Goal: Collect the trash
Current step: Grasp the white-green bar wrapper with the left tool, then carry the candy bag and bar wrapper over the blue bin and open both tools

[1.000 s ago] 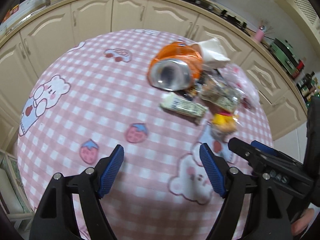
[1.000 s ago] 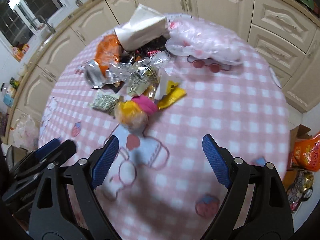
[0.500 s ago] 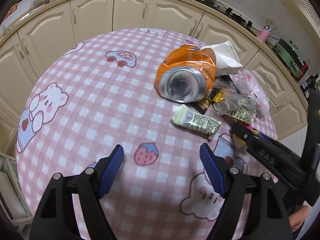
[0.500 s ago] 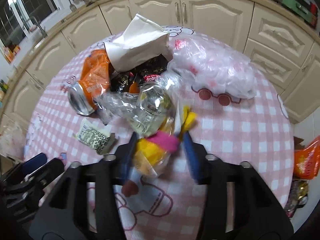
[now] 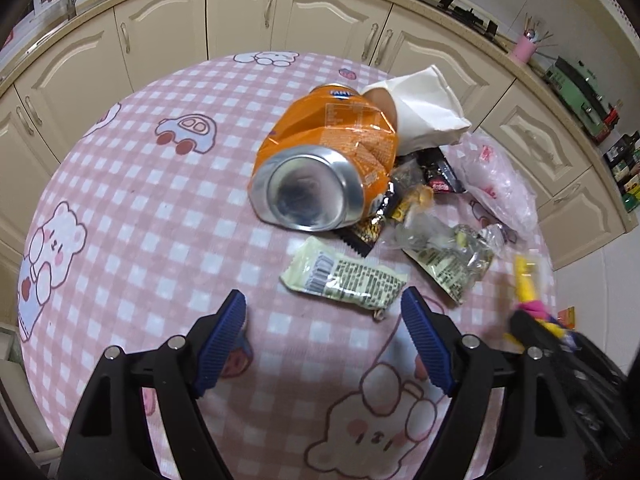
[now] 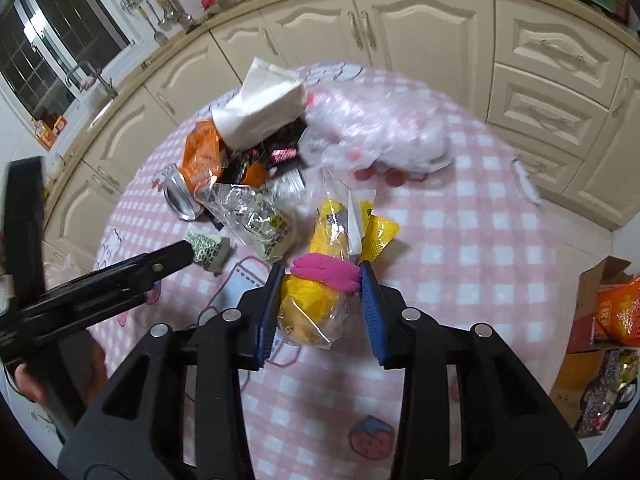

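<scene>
Currently we hold one piece of trash in the right tool [image 6: 320, 300]: a yellow bundle [image 6: 310, 312] in clear film, cinched by a pink band [image 6: 325, 273]. Both pads are pressed against the band and the bundle's upper part. Judged from its look, it is light and soft; the film is likely slippery, so the band is the sensible place to grip, and that is where the pads sit. Loose yellow wrapper ends [image 6: 378, 236] stick out beyond the pads and could flap or snag. Whether the bundle is clear of the tabletop [image 6: 460, 240] or resting on it, we cannot tell.

The left tool [image 5: 324, 336] stands wide apart, holding nothing, pads just above the pink checked cloth. Just ahead of it lies a pale flat wrapper [image 5: 344, 280], nearest of the remaining pieces. We judge it thin, limp and nearly weightless; flat on cloth, it may be hard to get a pad under, so pinching a raised end or crimped edge looks best.

Behind it: a crushed orange can [image 5: 320, 168], light but stiff, with dented sides that offer a grip across the body; a white paper bag [image 5: 428, 116]; dark wrappers [image 5: 438, 174]; a clear crinkled packet [image 5: 448, 252]; and a thin pink plastic bag [image 5: 496, 184], soft enough to grab anywhere.
</scene>
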`<state>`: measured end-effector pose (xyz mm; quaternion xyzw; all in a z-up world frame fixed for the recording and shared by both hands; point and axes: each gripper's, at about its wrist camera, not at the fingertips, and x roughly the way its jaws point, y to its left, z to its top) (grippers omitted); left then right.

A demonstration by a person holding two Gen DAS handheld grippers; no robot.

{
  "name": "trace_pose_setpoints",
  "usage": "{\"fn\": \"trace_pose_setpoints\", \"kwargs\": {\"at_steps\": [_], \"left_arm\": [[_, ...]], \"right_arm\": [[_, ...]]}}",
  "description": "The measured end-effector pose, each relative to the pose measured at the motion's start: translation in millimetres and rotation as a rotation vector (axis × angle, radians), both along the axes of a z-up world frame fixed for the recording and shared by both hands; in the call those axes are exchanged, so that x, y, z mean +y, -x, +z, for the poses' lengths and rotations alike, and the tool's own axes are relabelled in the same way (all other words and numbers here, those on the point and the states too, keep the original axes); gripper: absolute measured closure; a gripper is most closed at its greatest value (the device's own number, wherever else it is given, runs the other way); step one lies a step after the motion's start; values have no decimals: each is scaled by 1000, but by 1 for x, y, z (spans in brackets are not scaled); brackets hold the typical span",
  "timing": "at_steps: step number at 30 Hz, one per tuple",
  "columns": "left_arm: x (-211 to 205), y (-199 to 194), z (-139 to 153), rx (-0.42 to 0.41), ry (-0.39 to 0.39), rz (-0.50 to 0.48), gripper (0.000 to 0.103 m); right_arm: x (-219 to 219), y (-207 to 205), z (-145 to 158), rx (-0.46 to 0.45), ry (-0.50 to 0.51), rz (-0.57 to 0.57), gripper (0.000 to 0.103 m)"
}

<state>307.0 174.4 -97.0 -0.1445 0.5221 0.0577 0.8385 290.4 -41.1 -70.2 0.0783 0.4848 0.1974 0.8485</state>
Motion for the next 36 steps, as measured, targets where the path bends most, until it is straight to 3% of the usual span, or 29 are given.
{"fn": "trace_pose_setpoints", "kwargs": {"at_steps": [5, 9, 10, 12, 17, 30, 36], "left_arm": [[-6, -17, -13, 48, -19, -18, 21], [-11, -26, -15, 17, -53, -15, 19], [-11, -28, -16, 10, -61, -19, 20], [-15, -29, -15, -4, -109, -39, 33], [-17, -28, -14, -17, -108, -44, 36], [-26, 4, -5, -24, -98, -47, 37], [-52, 25, 9, -64, -98, -108, 37]], "right_arm": [[-19, -3, 10, -28, -18, -36, 66], [-29, -8, 8, -23, -26, -63, 66], [-31, -9, 6, -19, -29, -69, 66], [-35, -9, 4, -12, -33, -77, 66], [-43, -8, -1, 0, -41, -95, 66], [-68, 16, 10, -28, -44, -139, 66], [-85, 32, 13, -38, -49, -172, 66]]}}
